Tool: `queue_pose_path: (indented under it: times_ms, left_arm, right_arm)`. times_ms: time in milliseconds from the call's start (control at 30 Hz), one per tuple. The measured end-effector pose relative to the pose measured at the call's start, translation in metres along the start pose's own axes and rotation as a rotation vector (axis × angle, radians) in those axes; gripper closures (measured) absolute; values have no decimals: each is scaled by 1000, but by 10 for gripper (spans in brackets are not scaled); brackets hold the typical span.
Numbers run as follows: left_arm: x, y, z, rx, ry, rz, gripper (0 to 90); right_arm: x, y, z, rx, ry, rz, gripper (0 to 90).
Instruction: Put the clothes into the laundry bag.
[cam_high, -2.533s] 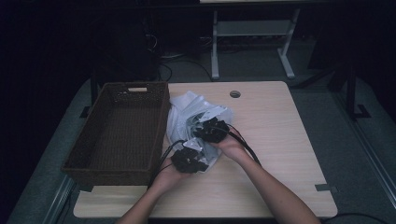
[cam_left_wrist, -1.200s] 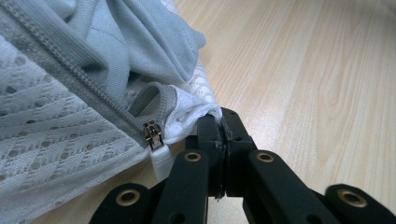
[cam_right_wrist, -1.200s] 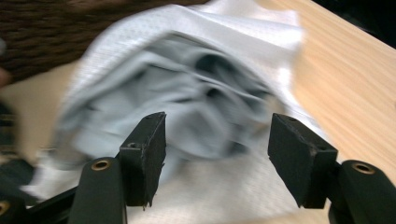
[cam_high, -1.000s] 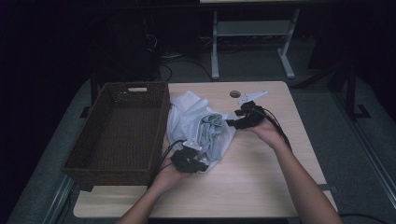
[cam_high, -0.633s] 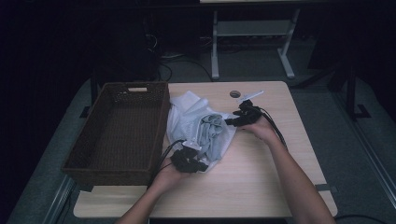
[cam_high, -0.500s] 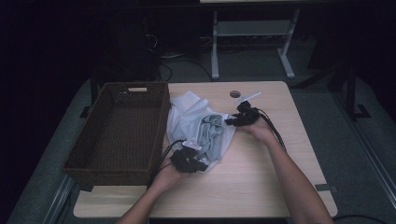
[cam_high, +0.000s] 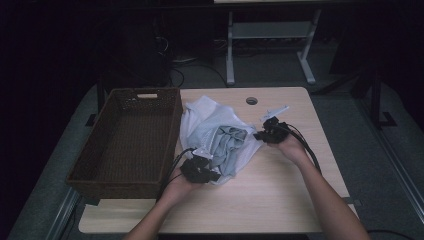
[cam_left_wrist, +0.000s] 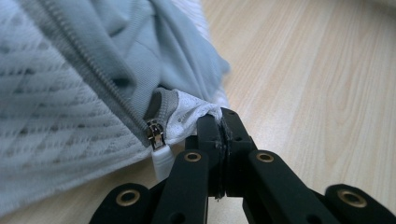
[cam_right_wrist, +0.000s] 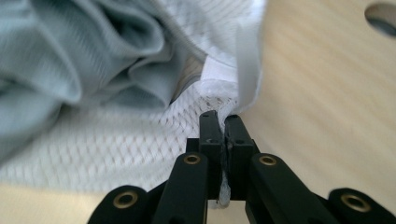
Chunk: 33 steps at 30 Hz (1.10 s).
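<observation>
Right gripper (cam_right_wrist: 219, 122) lowered, jaws just closed on white mesh bag (cam_right_wrist: 116, 149), grey cloth (cam_right_wrist: 70, 56) inside

Quick headcount of what we've got on the table

We count one wooden table (cam_high: 280, 195), one brown wicker basket (cam_high: 131, 140), one white mesh laundry bag (cam_high: 220, 135) with one zipper pull (cam_left_wrist: 156, 136) and pale grey clothing bunched inside, two black grippers, left gripper (cam_high: 199, 170) and right gripper (cam_high: 267, 134), plus two forearms and one round hole (cam_high: 251, 100) in the tabletop.
</observation>
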<state>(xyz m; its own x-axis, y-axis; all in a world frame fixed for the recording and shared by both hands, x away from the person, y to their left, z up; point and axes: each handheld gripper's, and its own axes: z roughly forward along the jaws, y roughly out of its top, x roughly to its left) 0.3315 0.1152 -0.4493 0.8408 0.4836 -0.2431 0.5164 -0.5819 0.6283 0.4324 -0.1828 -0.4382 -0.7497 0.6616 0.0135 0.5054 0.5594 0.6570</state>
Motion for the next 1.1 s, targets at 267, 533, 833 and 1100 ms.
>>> queue_pose_path:
  times_ms: [267, 533, 833, 1100]
  left_arm:
    - [-1, 0, -1, 19, 33, 1, 881]
    - [-6, 3, -8, 2, 69, -3, 771]
    - [-35, 25, -44, -112, 116, 52, 560]
    - [-34, 34, 9, 26, 76, 123, 439]
  right_arm:
    - [22, -36, -38, 14, 7, 37, 874]
    - [48, -66, -61, 23, 35, 22, 874]
    - [42, -70, -62, 28, 41, 32, 874]
    - [43, -72, -62, 29, 44, 31, 874]
